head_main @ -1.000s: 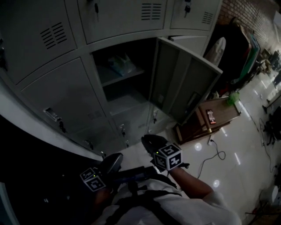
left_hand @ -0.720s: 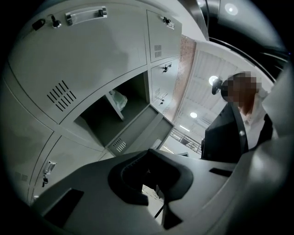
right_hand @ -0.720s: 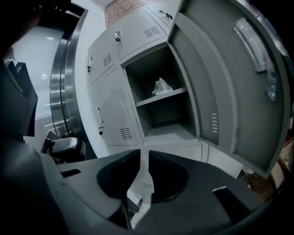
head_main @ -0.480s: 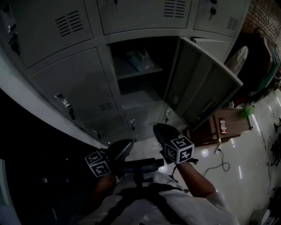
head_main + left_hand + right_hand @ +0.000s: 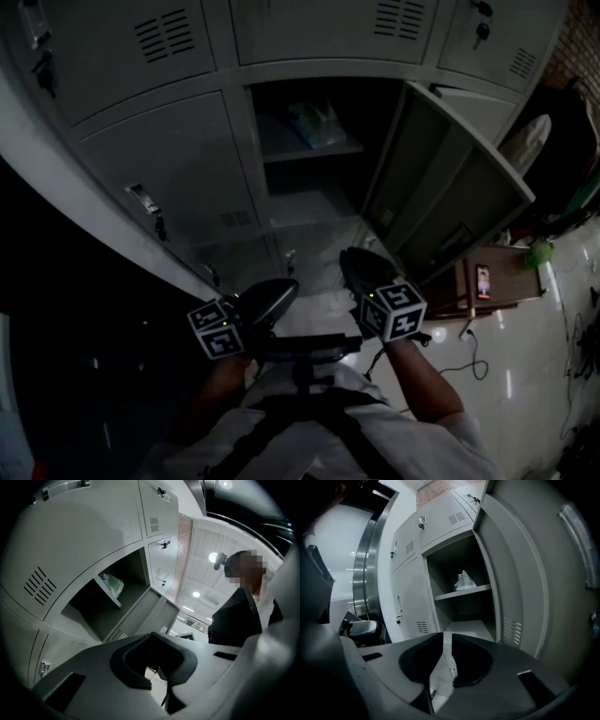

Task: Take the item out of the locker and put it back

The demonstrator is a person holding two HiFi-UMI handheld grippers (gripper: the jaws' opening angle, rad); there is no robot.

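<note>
Nearest you, at lower centre of the head view, your left tongs (image 5: 269, 298) and right tongs (image 5: 361, 267) point toward the lockers. Each pair of jaws is parted by a narrow slit with nothing between. Your left forearm is lost in shadow. Beyond them, at upper centre, the open locker (image 5: 300, 202) has its door (image 5: 450, 202) swung right. On its shelf (image 5: 342, 148) sits a pale crumpled bag (image 5: 314, 120), too dim to identify further. The compartment's back is black.

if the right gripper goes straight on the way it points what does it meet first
Probably the open locker's lower compartment, under the shelf holding the white item; nothing shows in between, but depth is unclear.
</note>
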